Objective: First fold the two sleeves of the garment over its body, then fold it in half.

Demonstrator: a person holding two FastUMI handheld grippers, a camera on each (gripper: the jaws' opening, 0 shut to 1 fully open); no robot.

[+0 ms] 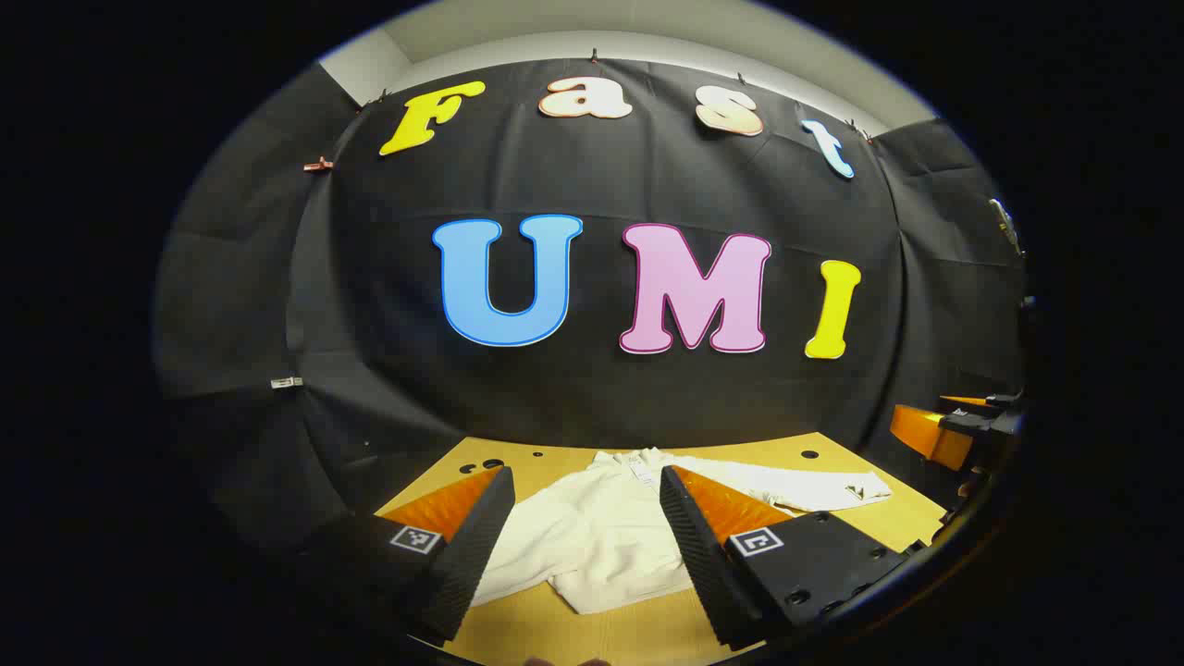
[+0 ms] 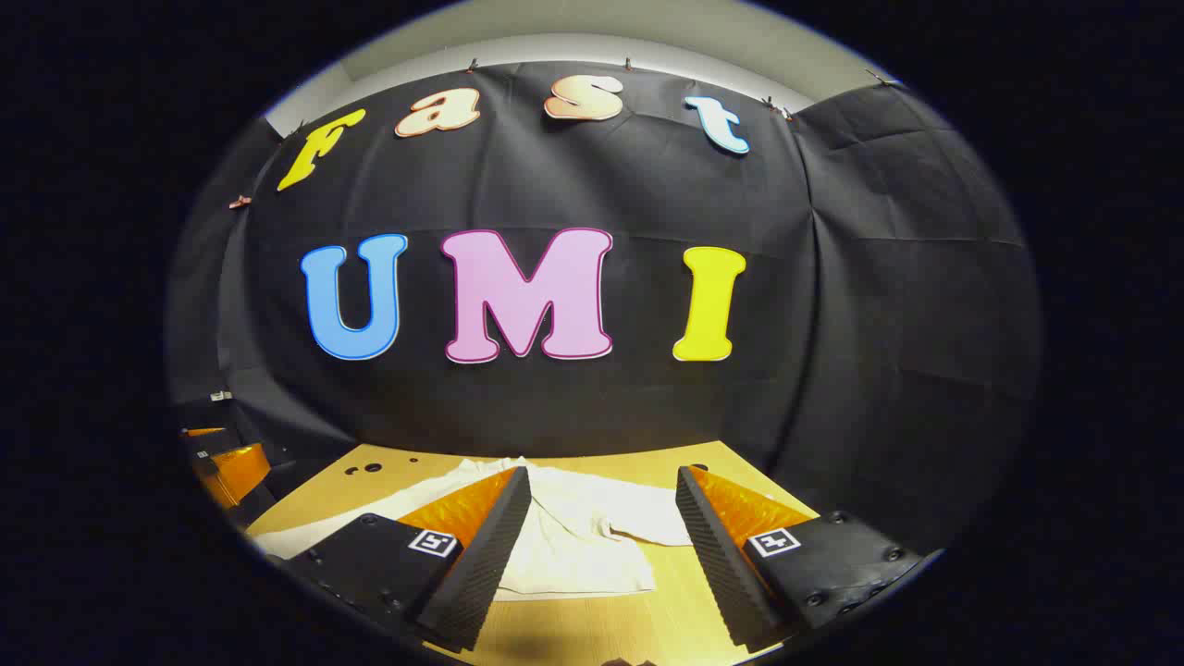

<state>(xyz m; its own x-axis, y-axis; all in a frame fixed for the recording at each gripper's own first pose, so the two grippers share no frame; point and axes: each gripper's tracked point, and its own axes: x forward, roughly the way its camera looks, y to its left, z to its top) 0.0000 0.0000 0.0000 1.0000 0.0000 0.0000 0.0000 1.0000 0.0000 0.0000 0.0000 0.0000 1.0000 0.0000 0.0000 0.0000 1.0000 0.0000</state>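
Both the left gripper [image 1: 585, 532] and right gripper [image 2: 601, 536] hang with fingers spread wide and empty above the wooden table [image 1: 638, 629]. The cream garment [image 1: 601, 536] lies flat just beyond their tips, one sleeve [image 1: 814, 488] stretching outward. I'd pinch that sleeve near its cuff and carry it low across the body.
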